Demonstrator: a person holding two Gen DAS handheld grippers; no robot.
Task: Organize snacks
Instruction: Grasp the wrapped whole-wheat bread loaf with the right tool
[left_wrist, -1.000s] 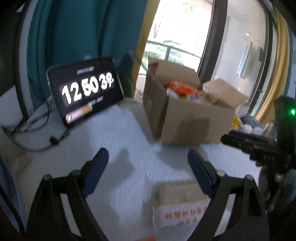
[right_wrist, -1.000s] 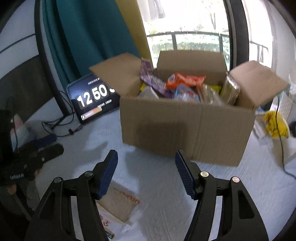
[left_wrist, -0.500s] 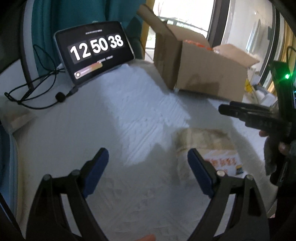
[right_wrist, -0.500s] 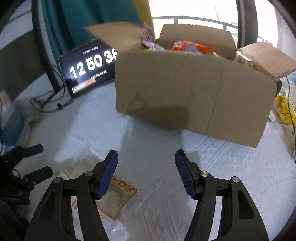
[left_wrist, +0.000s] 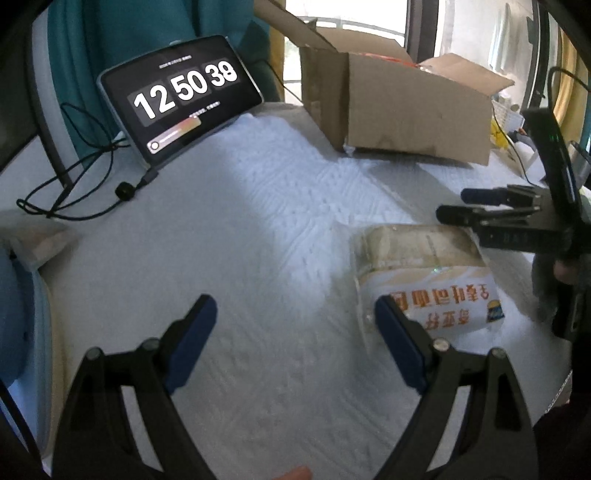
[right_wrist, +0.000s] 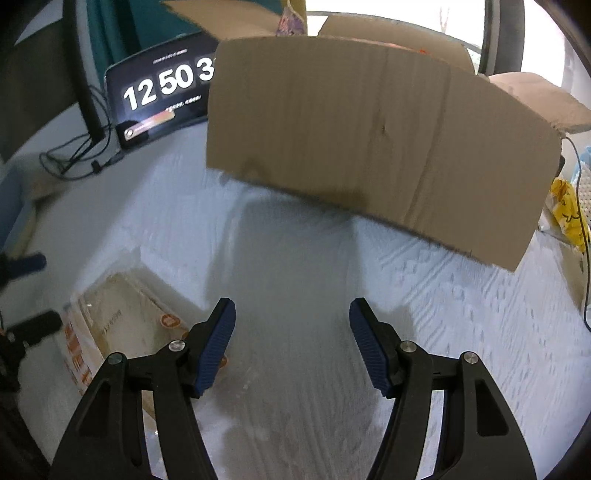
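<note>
A flat clear snack packet with a white label and red lettering lies on the white cloth; it also shows in the right wrist view. My left gripper is open and empty, low over the cloth, the packet by its right finger. My right gripper is open and empty, the packet beside its left finger; it also shows in the left wrist view. An open cardboard box holding snacks stands behind; it also shows in the left wrist view.
A tablet showing 12 50 38 leans at the back left with black cables beside it. A yellow bag lies right of the box. A small wrapped item sits at the left edge.
Both grippers have dropped lower toward the cloth and tilted down. The box top has left view, and the packet now lies closer to both grippers. Both stay open.
</note>
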